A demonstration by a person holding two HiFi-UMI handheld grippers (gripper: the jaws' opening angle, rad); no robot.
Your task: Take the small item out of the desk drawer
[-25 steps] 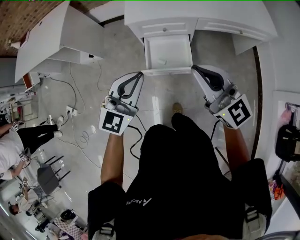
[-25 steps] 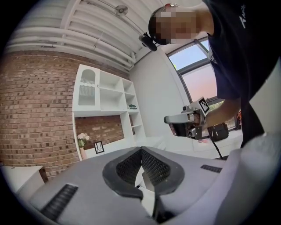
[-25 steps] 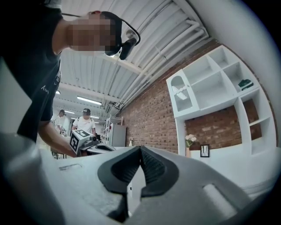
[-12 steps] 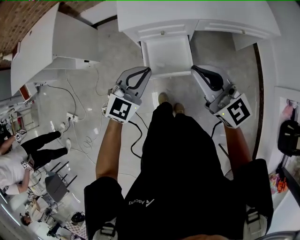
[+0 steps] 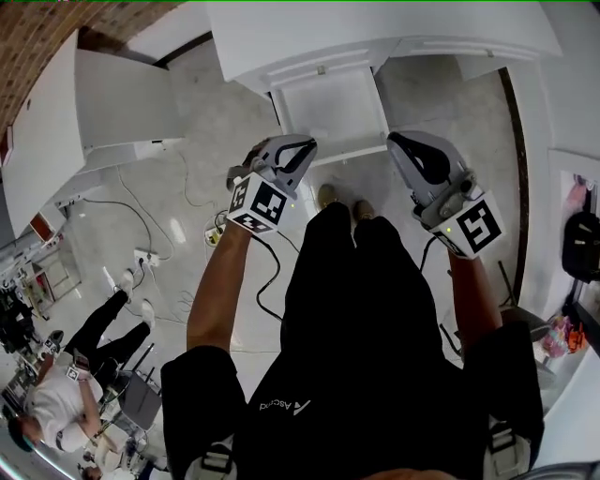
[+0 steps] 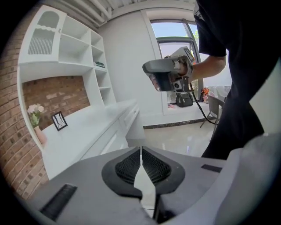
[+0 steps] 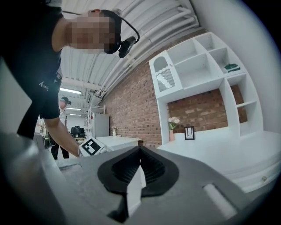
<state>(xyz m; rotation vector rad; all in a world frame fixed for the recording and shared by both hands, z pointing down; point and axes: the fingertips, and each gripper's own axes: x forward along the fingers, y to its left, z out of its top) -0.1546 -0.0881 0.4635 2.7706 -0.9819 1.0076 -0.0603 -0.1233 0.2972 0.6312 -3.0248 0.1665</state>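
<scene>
Both grippers are hovering in front of the open drawer.
The left gripper [image 5: 306,147] is hanging just before the front edge of the drawer [image 5: 328,105], which is standing pulled out from the white counter [image 5: 394,23]. Its jaws are only beginning to open, their tips almost touching, with nothing between them. The right gripper [image 5: 397,143] is hovering near the drawer's right front corner, its jaws pressing together and empty. The small item is not showing clearly inside the drawer from the head view.

The drawer [image 5: 333,105] of the white desk [image 5: 375,28] stands open, contents unclear.
</scene>
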